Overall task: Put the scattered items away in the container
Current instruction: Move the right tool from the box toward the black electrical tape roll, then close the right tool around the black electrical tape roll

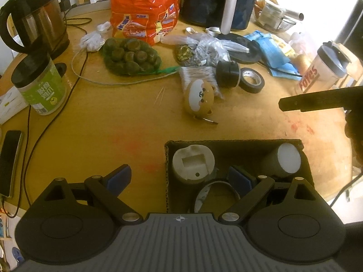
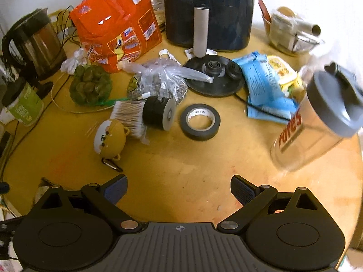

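**Over the cluttered table, both grippers spread wide and empty**

Over the near edge of the wooden table (image 1: pixel 95 122), the left gripper (image 1: pixel 179 176) hangs with its jaws spread and nothing between them; its right finger sits above the open cardboard box (image 1: pixel 304 158). Inside the box lie a pale round piece with a square recess (image 1: pixel 192 163), a cylinder with a white end (image 1: pixel 285 161) and a curved band (image 1: pixel 204 192). The right gripper (image 2: pixel 179 189) is likewise released, hovering above bare tabletop, and its dark finger (image 1: pixel 306 100) reaches into the left view from the right side.

Farther back the loose items remain on the table: a roll of black tape (image 2: pixel 200 124) lying flat, a black cylinder (image 2: pixel 158 113) on its side just beside it, a pack of cotton swabs (image 2: pixel 129 117) touching the cylinder, and a tan animal-face keychain toy (image 2: pixel 110 139) just in front of the swabs. A clear shaker bottle (image 2: pixel 317 122) with a grey lid stands to the right. Behind them are a net of green fruit (image 2: pixel 89 86), an orange bag (image 2: pixel 118 29), a kettle (image 2: pixel 34 43) and a dark air fryer (image 2: pixel 208 9).
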`<control>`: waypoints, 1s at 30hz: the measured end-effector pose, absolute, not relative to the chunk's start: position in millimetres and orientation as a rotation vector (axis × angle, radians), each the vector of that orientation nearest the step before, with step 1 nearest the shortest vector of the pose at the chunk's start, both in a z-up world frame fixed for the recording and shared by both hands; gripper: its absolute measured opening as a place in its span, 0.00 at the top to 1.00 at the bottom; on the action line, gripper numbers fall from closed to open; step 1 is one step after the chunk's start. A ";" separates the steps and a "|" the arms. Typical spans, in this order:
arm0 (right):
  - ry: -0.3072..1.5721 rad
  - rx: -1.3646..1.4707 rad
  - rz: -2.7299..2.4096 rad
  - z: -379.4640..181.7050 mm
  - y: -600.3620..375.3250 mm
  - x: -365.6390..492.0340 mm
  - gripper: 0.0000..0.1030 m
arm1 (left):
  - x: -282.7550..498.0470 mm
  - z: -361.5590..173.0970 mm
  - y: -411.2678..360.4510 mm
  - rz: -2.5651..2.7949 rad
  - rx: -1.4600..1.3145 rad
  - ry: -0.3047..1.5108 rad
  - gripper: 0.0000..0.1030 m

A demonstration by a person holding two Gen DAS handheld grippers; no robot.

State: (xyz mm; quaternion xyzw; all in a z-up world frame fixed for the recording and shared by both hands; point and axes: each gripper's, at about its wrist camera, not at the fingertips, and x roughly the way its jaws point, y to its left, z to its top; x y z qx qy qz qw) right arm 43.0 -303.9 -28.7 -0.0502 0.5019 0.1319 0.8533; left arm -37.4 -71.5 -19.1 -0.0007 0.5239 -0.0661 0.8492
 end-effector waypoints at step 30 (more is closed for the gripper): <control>1.111 -0.156 0.380 -72.7 -309.0 126.4 0.06 | -39.1 -20.5 -78.3 -0.022 -0.077 1.133 0.09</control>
